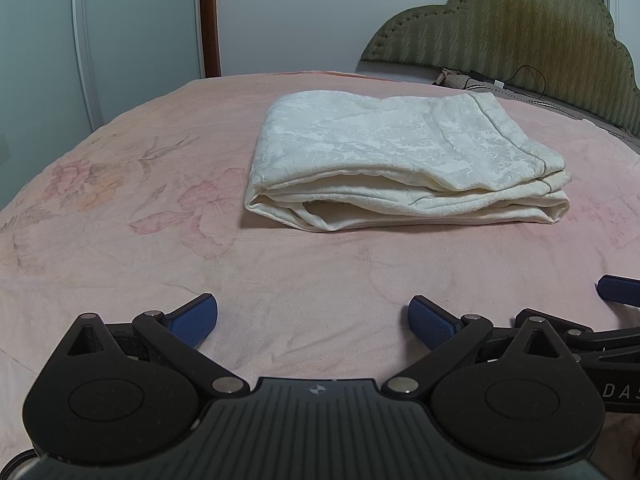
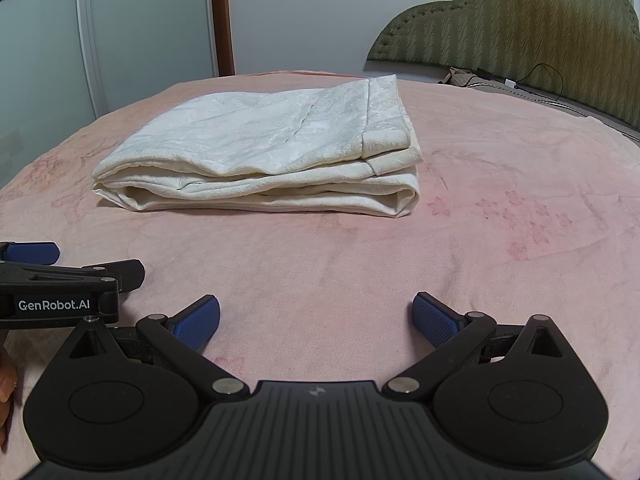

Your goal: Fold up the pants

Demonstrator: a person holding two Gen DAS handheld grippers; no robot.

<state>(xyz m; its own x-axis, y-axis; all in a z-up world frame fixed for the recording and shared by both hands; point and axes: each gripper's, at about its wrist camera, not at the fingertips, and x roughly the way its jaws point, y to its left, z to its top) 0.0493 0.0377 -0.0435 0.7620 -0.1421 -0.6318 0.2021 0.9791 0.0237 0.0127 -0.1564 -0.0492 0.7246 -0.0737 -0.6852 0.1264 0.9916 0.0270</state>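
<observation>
The cream-white pants lie folded into a compact stack of layers on the pink bed cover. They also show in the right wrist view, left of centre. My left gripper is open and empty, low over the cover in front of the pants. My right gripper is open and empty too, beside the left one. A blue pad of the right gripper shows at the right edge of the left wrist view. Neither gripper touches the pants.
An olive padded headboard stands at the back right, with a black cable at its foot. A pale wardrobe door and brown door frame stand behind the bed. The left gripper's body sits at the left edge of the right wrist view.
</observation>
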